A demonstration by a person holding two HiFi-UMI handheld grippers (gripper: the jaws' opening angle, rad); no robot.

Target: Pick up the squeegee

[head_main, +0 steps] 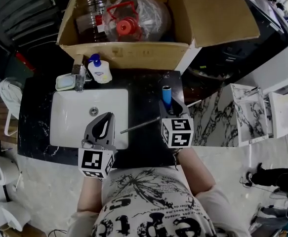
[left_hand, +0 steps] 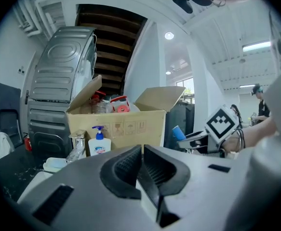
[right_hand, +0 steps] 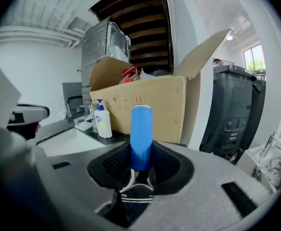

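The squeegee has a blue handle (head_main: 167,96) and a thin metal bar (head_main: 140,125) that reaches left toward the sink's edge. My right gripper (head_main: 169,107) is shut on the handle, above the black counter (head_main: 146,95) to the right of the sink. In the right gripper view the blue handle (right_hand: 141,136) stands upright between the dark pads (right_hand: 115,163), with the metal neck below it. My left gripper (head_main: 106,116) hovers over the white sink (head_main: 69,117), its tips together and nothing between them. In the left gripper view, the left gripper (left_hand: 142,150) is empty.
An open cardboard box (head_main: 129,53) with bottles and a bag stands behind the sink. A soap pump bottle (head_main: 99,69), a faucet (head_main: 78,73) and a soap dish (head_main: 64,82) line the sink's back edge. A marble-patterned unit (head_main: 218,117) lies to the right, and a dark bin (right_hand: 232,109) beyond.
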